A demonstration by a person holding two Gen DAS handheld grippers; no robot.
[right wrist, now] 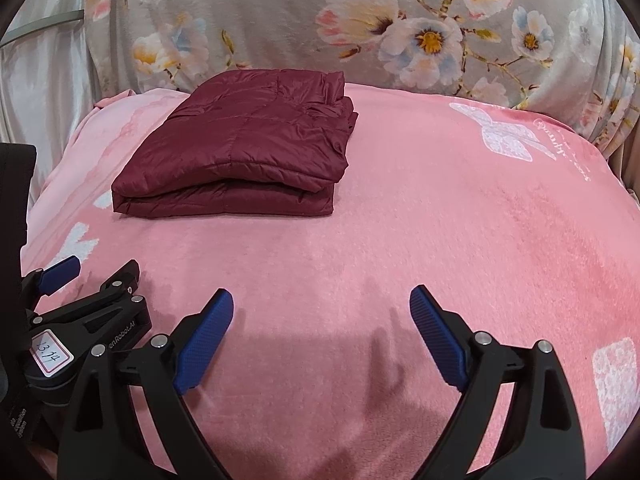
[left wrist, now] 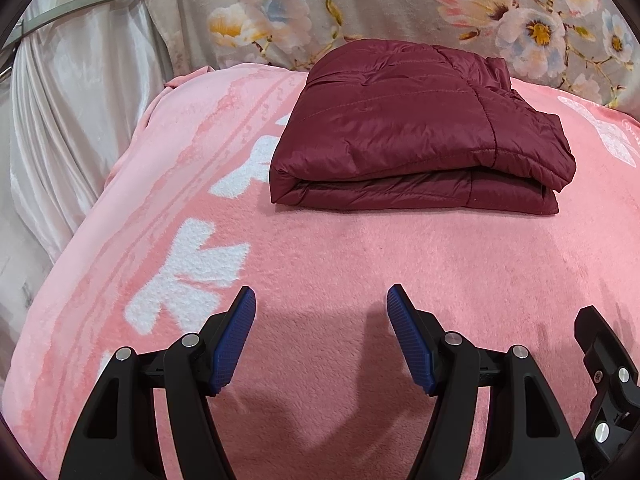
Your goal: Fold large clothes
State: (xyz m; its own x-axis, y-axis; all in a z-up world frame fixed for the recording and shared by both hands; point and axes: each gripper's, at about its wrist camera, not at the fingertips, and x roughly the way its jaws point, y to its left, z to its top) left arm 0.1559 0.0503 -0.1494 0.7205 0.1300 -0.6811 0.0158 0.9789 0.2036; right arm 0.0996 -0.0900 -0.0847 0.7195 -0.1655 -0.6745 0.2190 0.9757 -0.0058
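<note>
We saw a plush pink blanket [left wrist: 320, 264] with white fuzzy motifs, backed by smooth floral fabric [left wrist: 400, 4]. On it, toward the far edge, lay the quilted maroon jacket [left wrist: 416, 132], folded into a glossy rectangular stack. Our left gripper [left wrist: 321, 334] and right gripper [right wrist: 321, 338] hovered apart from it, ribbed blue pads [right wrist: 204, 344] spread wide, holding nothing. A label [right wrist: 51, 352] read "13.14"

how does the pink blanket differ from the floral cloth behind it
The pink blanket lies flat under the folded jacket; the floral cloth rises behind it. The blanket is plush pink with white shapes; the floral cloth is smooth grey with pink, blue and yellow flowers. Both are patterned fabric, and neither open gripper touches them.
</note>
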